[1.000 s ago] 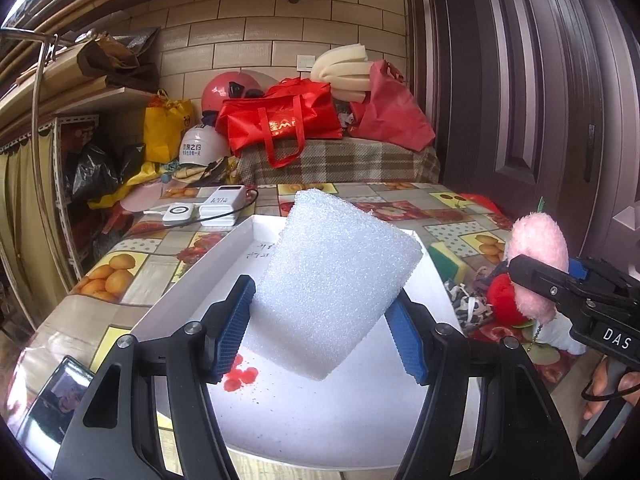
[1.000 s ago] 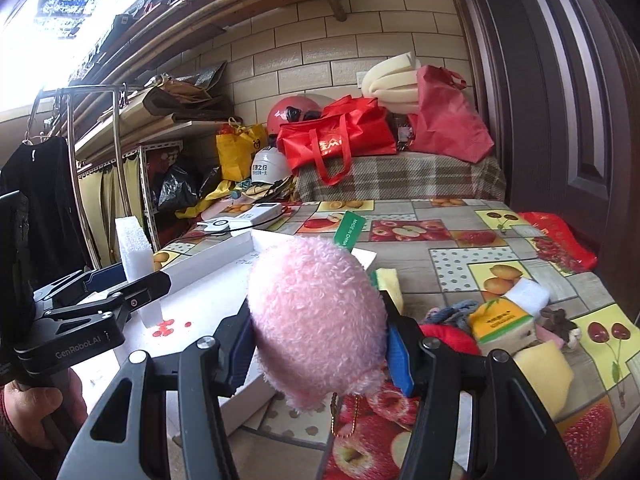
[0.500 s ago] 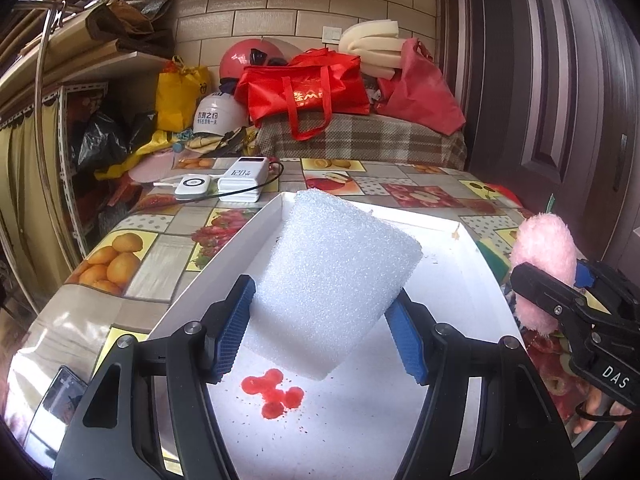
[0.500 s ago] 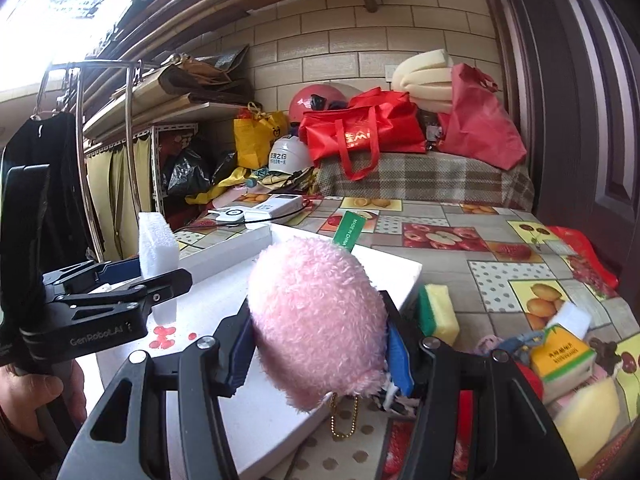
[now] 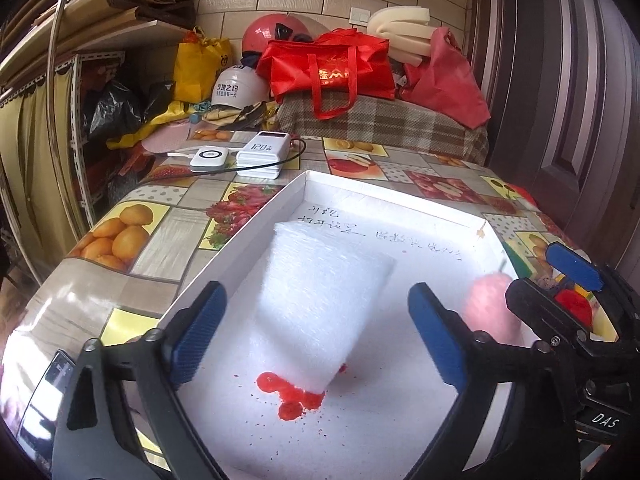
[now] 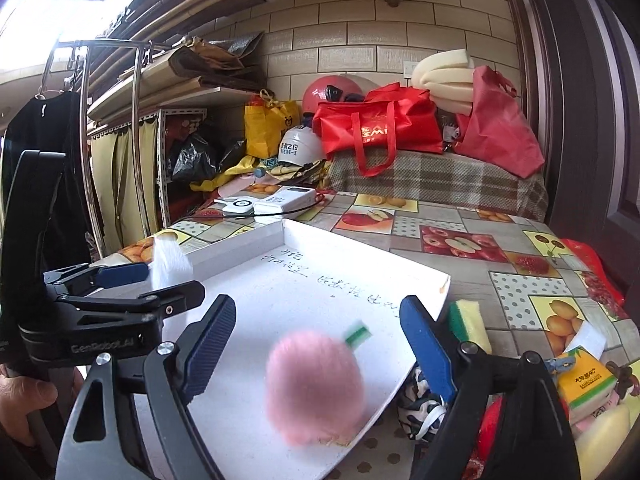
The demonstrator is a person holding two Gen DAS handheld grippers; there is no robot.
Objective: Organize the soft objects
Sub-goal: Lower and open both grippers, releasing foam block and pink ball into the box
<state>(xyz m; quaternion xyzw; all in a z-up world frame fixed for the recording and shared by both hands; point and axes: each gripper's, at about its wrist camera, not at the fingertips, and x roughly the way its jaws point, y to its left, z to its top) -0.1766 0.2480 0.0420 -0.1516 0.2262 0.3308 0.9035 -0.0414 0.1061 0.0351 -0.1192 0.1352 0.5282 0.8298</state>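
My left gripper stands with its blue-padded jaws spread wide, and neither pad touches the white foam block that shows between them; the block sits tilted inside the white tray, its lower corner over the red stain on the tray floor. I cannot tell whether the block is resting on that floor or is just above it. My right gripper is likewise spread wide, its pads clear on both sides of the pink plush ball, which is blurred and lies over the tray's near right part, close to the tray edge; a small green tag shows at its top. I cannot tell whether the ball is touching the tray. In the left wrist view the same ball appears as a pink blur at the tray's right side, just beside the right gripper's black finger. Handwriting runs across the tray floor toward its far wall. Beyond the tray's far left corner lie two white power banks with a black cable. Just off the tray's right edge, on the fruit-patterned tablecloth, sits a yellow-and-green sponge, and farther right of the tray a yellow packet. Well behind the tray, a red bag rests on a plaid-covered surface.
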